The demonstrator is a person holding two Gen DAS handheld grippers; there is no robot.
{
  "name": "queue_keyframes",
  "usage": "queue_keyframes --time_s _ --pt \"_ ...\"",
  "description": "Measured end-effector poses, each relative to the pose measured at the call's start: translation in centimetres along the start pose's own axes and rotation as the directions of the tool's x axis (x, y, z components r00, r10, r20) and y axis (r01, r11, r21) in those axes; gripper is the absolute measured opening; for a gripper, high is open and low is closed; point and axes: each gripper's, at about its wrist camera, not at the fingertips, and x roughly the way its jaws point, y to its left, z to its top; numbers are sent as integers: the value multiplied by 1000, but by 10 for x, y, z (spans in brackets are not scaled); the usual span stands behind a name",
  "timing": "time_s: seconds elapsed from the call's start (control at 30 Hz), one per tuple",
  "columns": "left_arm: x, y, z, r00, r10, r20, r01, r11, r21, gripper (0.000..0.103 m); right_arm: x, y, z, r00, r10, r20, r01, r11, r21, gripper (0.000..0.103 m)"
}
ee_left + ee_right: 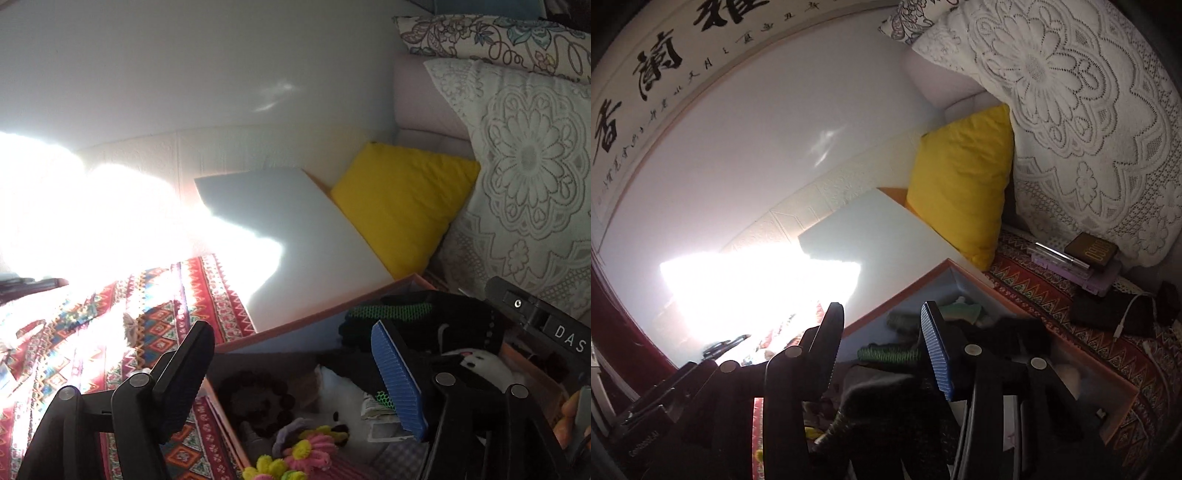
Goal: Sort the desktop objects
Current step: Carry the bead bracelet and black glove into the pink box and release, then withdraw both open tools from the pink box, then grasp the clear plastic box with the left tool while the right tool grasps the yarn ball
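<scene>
An orange-rimmed storage box (pixel 280 328) sits on a patterned cloth and holds several things: a dark bead bracelet (pixel 255 402), pipe-cleaner flowers (pixel 306 450), a white plush toy (pixel 480 363) and black-green gloves (pixel 391 312). My left gripper (pixel 291 380) is open and empty above the box. My right gripper (pixel 882 354) is open above the same box (pixel 912 286), over a black-green glove (pixel 890 352). The right gripper's body (pixel 546 325) shows at the right of the left wrist view.
The box's white lid (pixel 295 236) leans behind it. A yellow cushion (pixel 402 203) and lace-covered pillows (pixel 528 177) stand at the right. A small clock (pixel 1091 251), a purple case (pixel 1071 269) and a black device with cable (pixel 1108 314) lie right of the box. Scissors (pixel 724 345) lie left.
</scene>
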Motion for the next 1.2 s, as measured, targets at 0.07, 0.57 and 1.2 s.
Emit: queue_keyframes --time_s 0.07,0.57,1.2 --pt "-12 2 -3 999 20 28 -20 1000 20 82 -9 7 -3 999 -46 17 47 998 -42 50" --pt "-83 127 -49 979 199 35 -198 980 -34 102 -75 112 -36 989 -57 137 81 981 -177 77" --pt "42 409 -166 862 384 -332 -491 795 -357 102 120 326 -184 958 38 -286 -187 838 -513 95"
